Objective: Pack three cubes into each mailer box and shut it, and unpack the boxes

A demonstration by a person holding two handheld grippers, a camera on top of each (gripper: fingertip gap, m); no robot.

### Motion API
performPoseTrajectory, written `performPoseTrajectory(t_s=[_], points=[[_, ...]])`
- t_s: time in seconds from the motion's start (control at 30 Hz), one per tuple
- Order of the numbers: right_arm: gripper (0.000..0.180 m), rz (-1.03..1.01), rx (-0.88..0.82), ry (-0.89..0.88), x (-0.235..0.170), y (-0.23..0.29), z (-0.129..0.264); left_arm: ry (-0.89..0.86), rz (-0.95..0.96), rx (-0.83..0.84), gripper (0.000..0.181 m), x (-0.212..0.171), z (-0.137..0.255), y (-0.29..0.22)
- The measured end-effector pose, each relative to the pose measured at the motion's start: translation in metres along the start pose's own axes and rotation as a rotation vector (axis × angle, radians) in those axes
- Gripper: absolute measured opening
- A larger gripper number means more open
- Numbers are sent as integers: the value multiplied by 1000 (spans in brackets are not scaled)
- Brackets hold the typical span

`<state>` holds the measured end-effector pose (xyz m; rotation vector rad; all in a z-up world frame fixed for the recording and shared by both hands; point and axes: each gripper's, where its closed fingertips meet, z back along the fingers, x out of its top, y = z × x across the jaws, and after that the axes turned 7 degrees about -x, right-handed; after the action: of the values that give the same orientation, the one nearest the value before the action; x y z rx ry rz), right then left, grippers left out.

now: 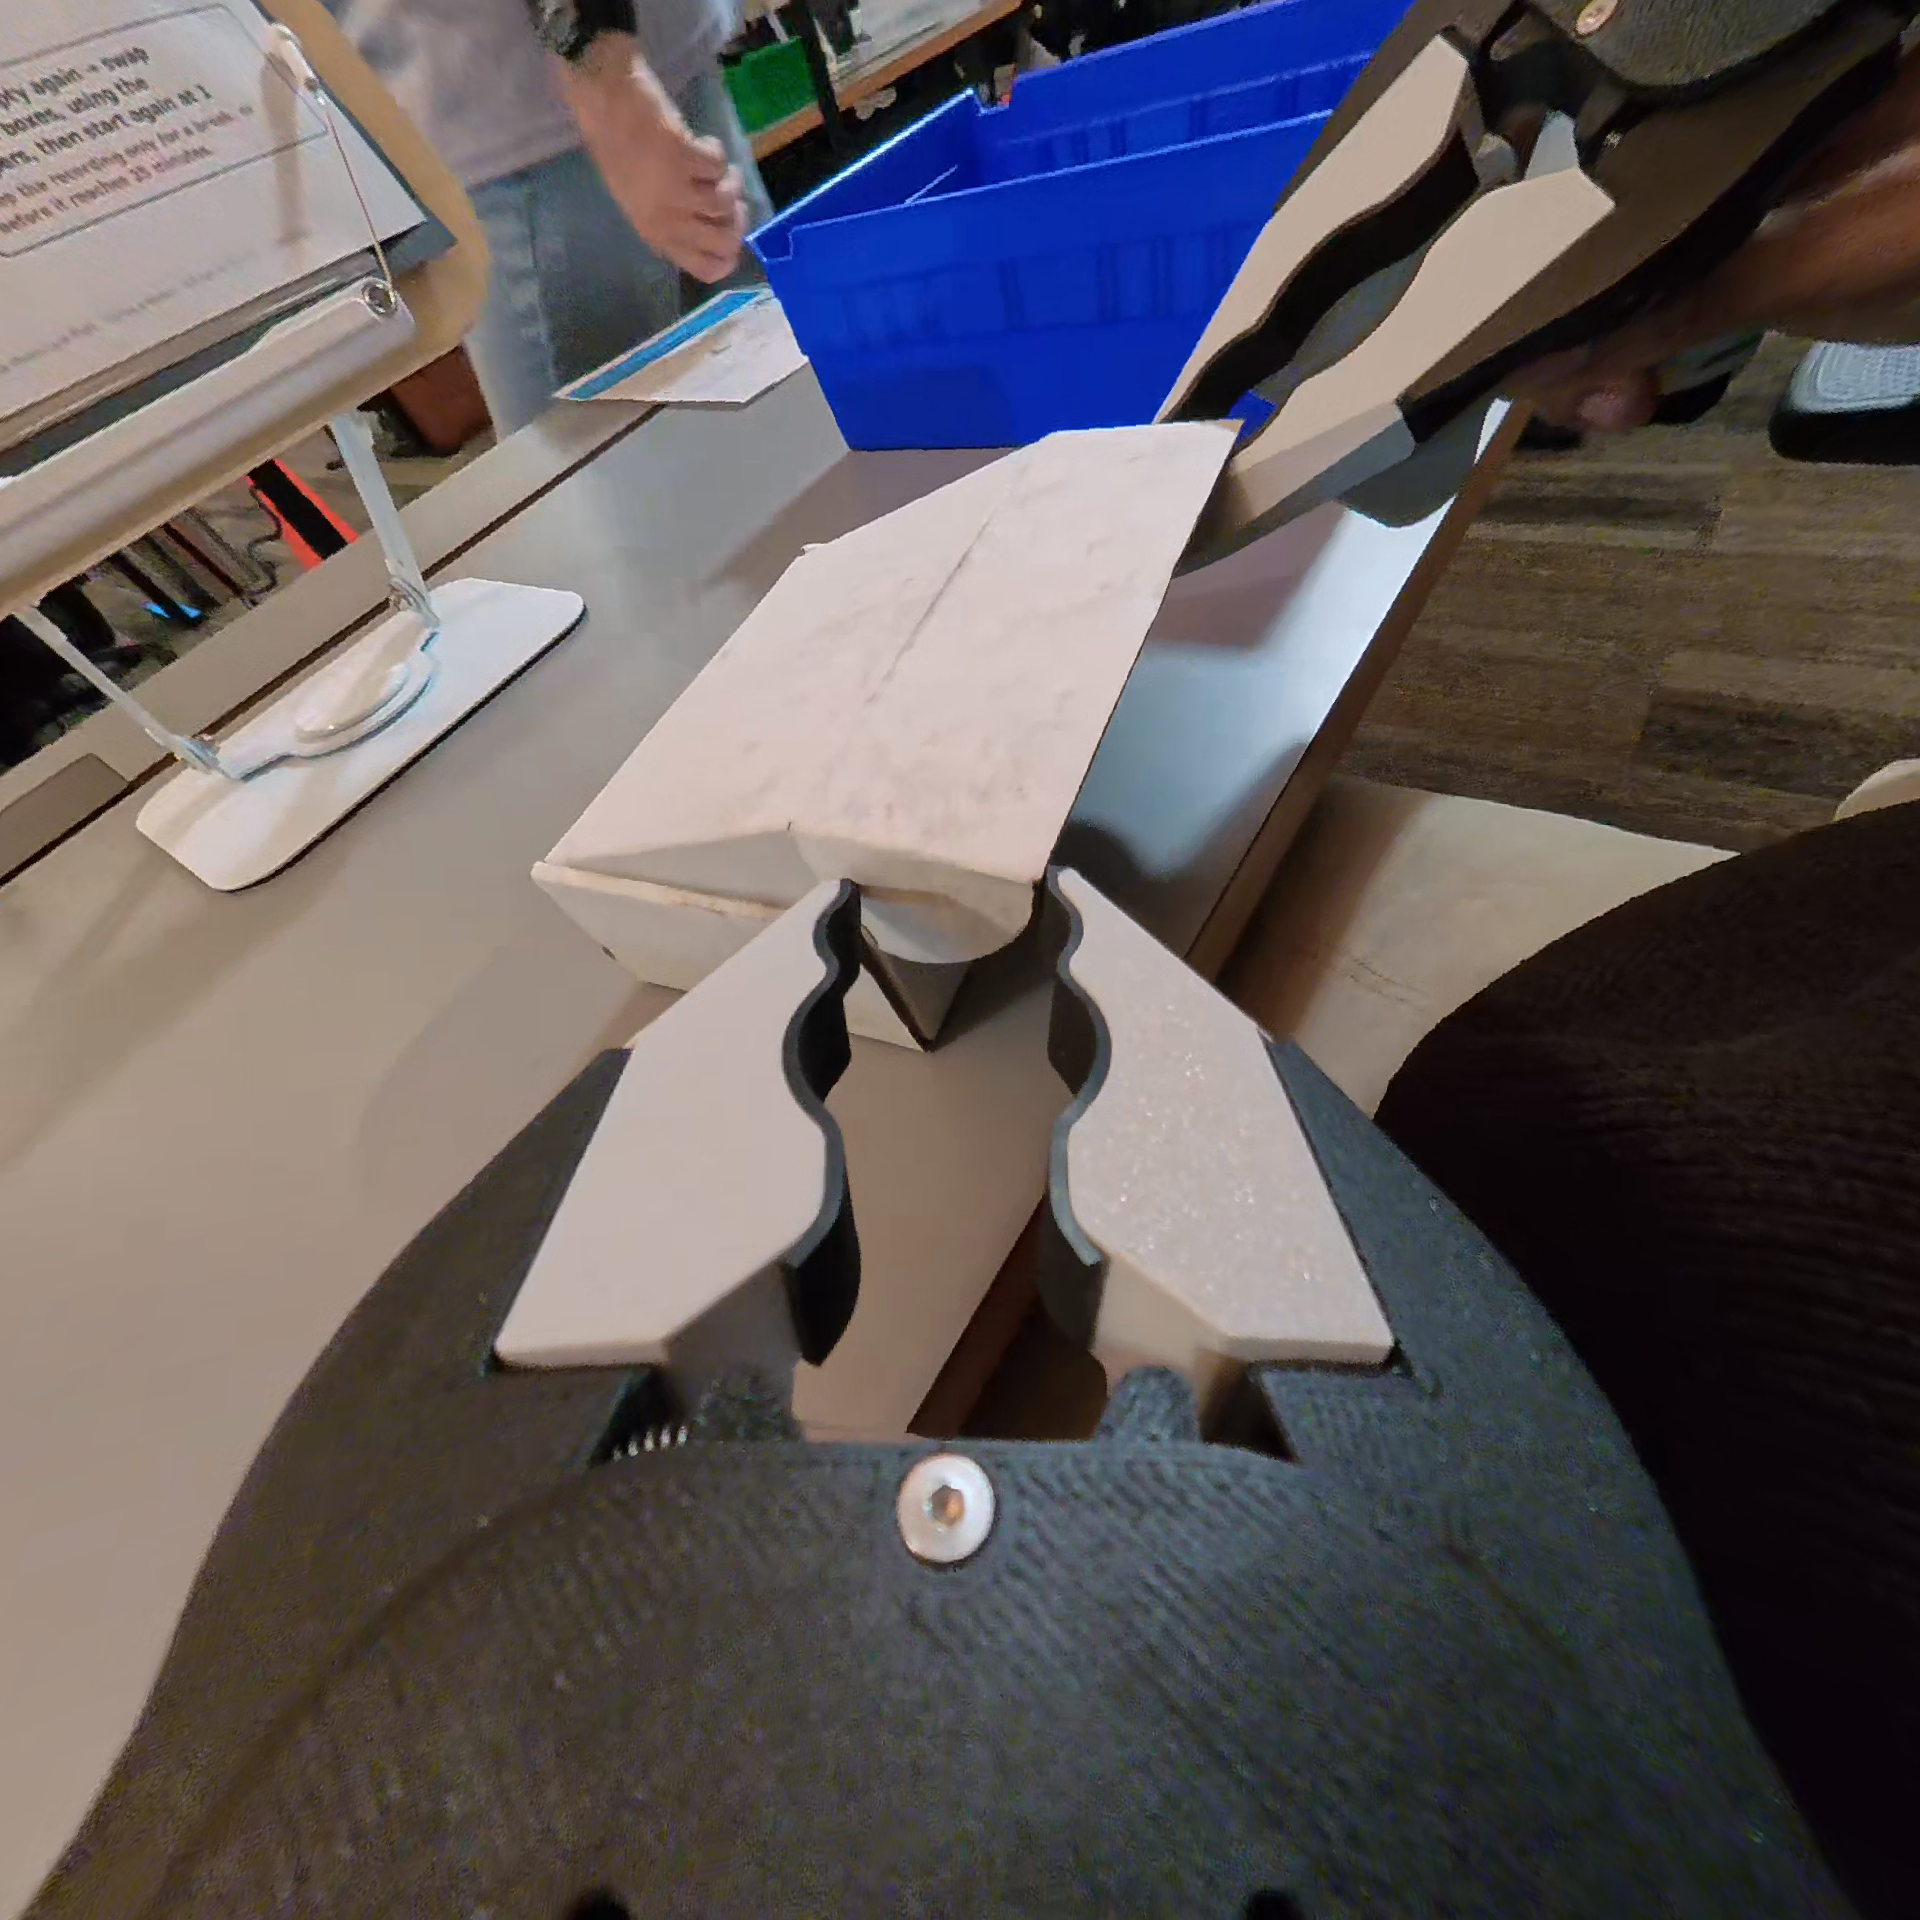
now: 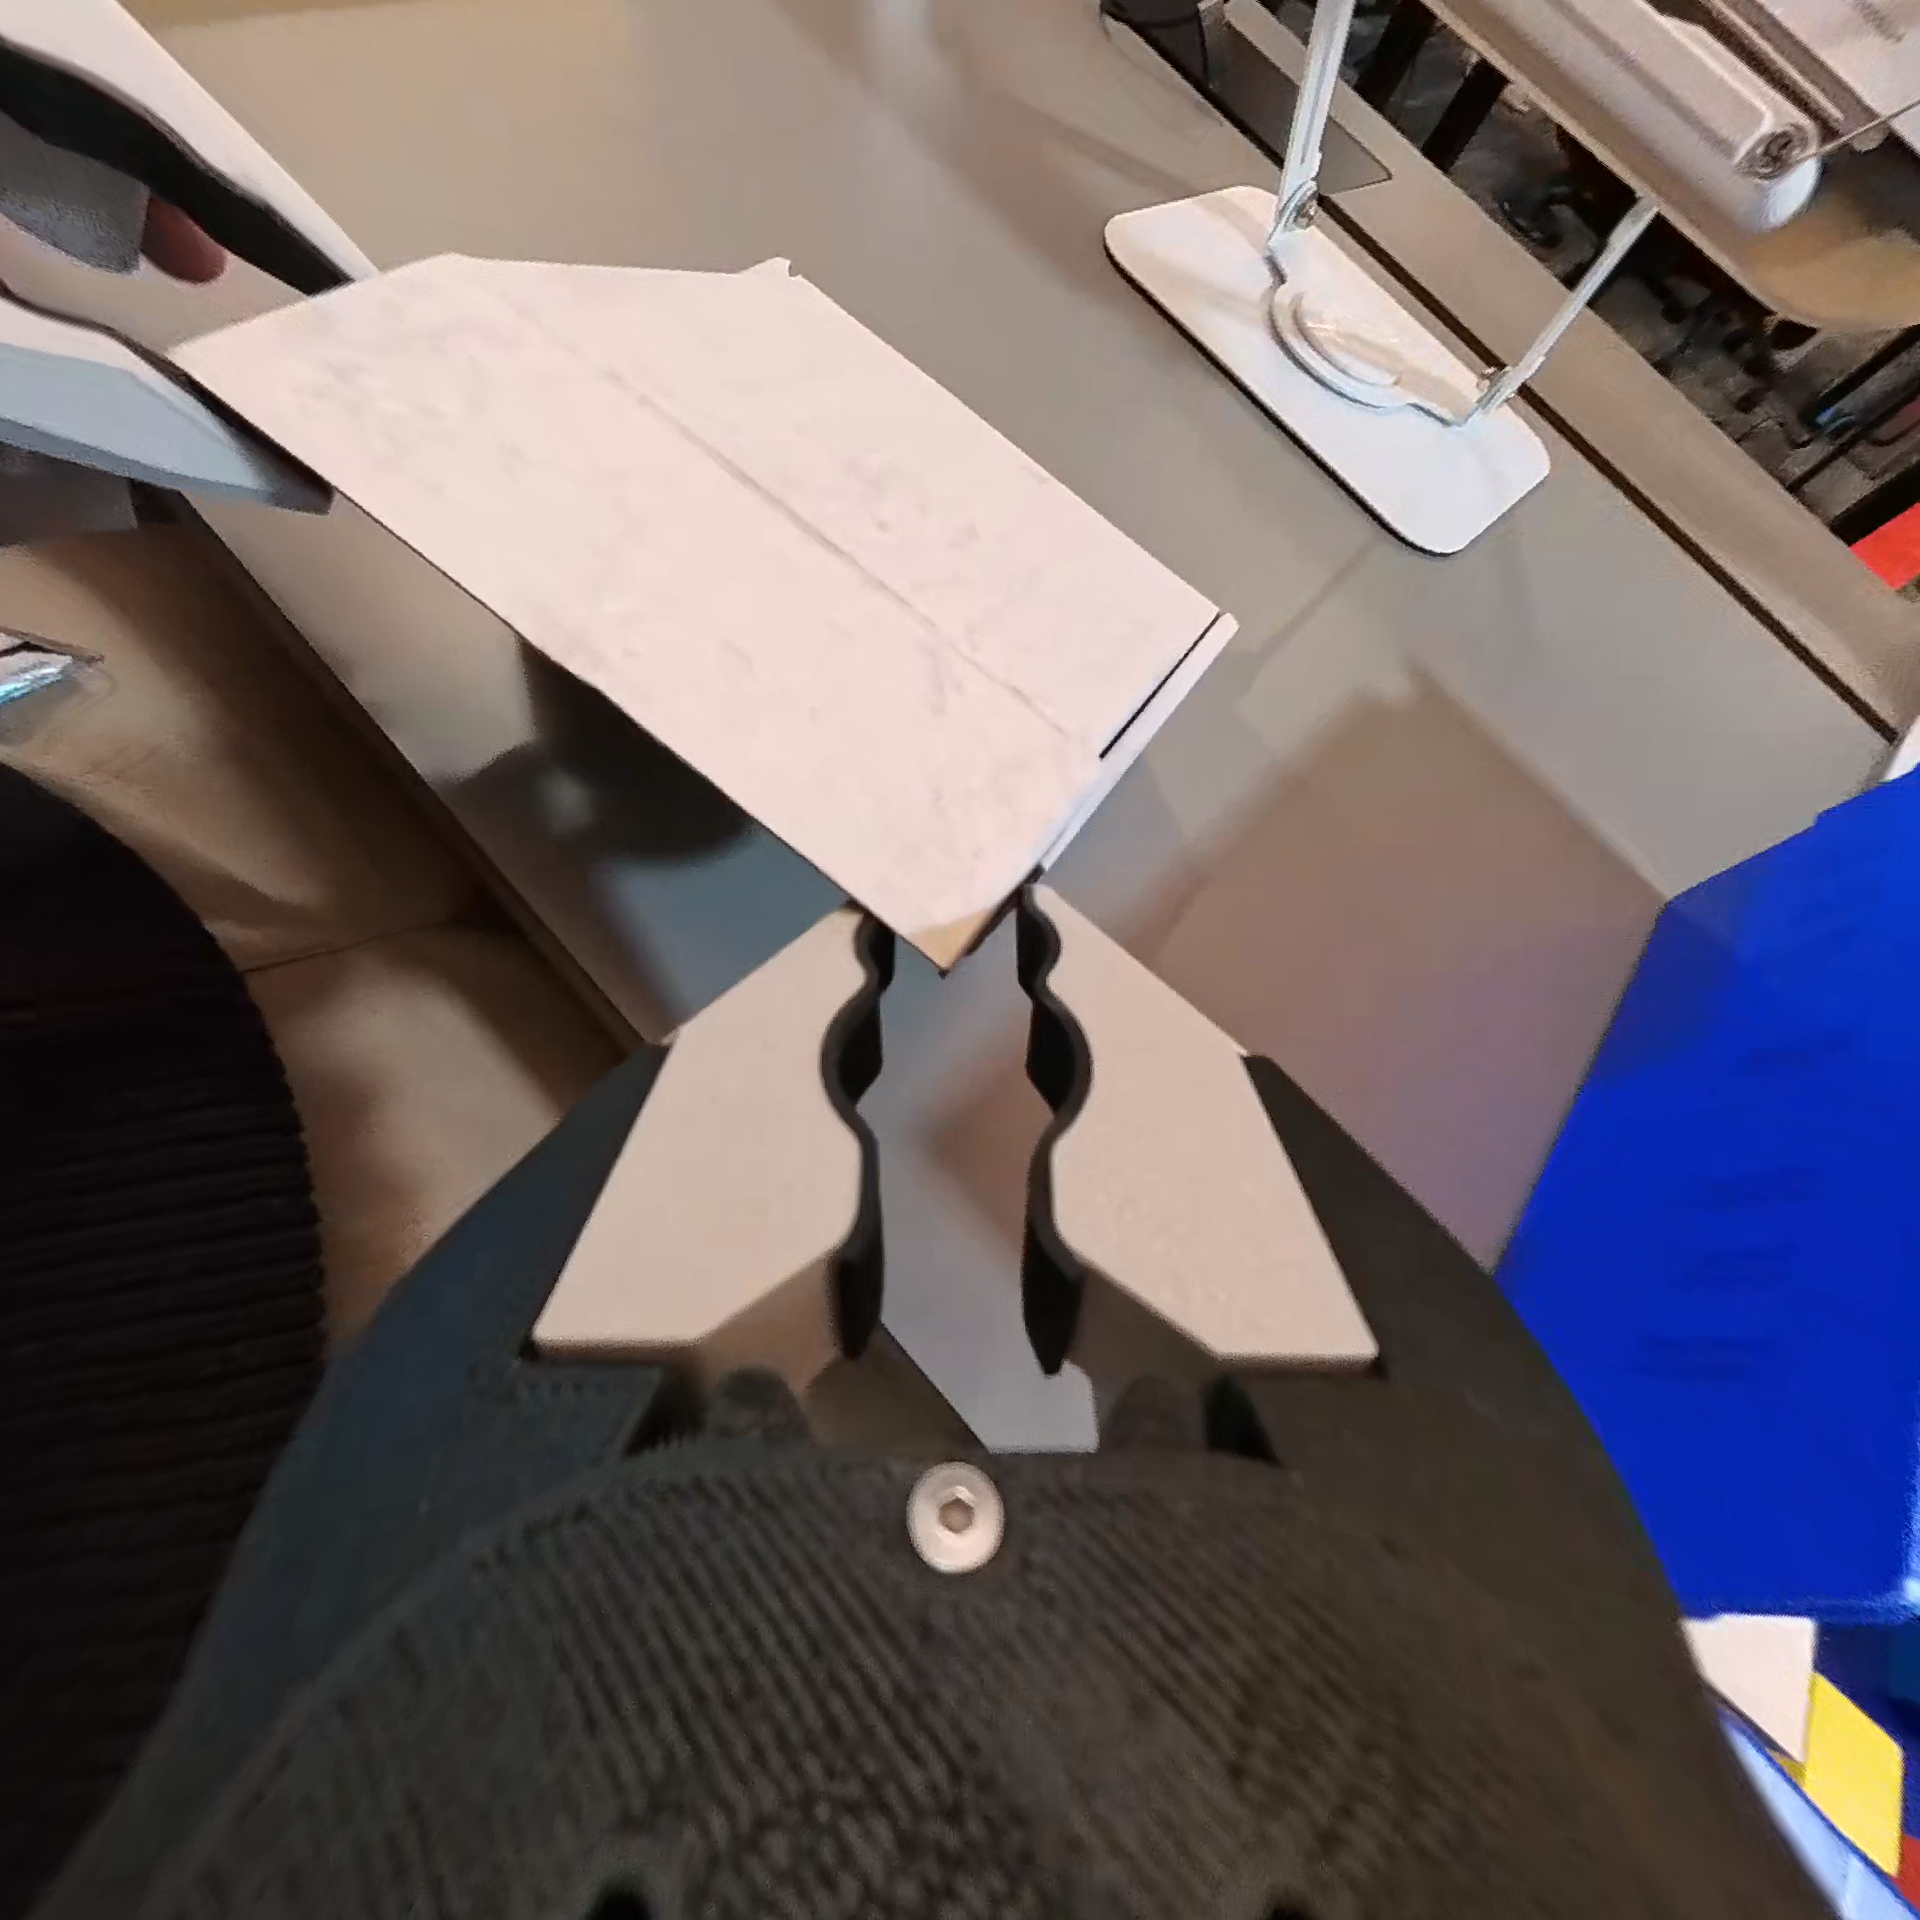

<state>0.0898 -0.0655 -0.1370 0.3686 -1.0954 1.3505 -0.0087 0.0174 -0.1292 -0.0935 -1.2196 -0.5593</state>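
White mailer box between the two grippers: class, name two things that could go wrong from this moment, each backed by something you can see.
1. The mailer box sits by the table's edge; a push from the left gripper at its near end could slide it off.
2. The right gripper meets only a corner of the box, jaws apart, so it may slip free.

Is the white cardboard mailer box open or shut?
Shut: white cardboard mailer box has its lid folded flat, front flap down between the left gripper's fingers.
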Motion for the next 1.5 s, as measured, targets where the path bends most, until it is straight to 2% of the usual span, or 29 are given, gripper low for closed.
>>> performPoseTrajectory(t_s=[0.17,0.33,0.53,0.8,0.97,1.07,1.23,1.4,1.5], points=[[14,23,6,50,-6,2,0,30,-19,-19,27,-5,-1,-3],[14,-4,52,92,-11,8,-1,60,6,-32,24,-12,-3,-3],[14,4,30,88,-14,7,-5,77,5,-16,25,-15,-4,0],[28,-56,53,43,-10,5,-5,76,22,-33,31,-15,-2,1],[50,-127,155,11,-7,11,-1,71,127,-104,36,-16,1,-1],[58,-185,221,-6,-6,14,1,48,173,-143,37,-14,4,0],[58,-202,311,-52,2,24,9,46,129,-169,37,-12,6,-5],[59,-197,326,-27,0,26,10,59,124,-174,40,-16,5,-6],[53,-172,312,10,-6,26,9,61,143,-175,40,-17,4,-5]])
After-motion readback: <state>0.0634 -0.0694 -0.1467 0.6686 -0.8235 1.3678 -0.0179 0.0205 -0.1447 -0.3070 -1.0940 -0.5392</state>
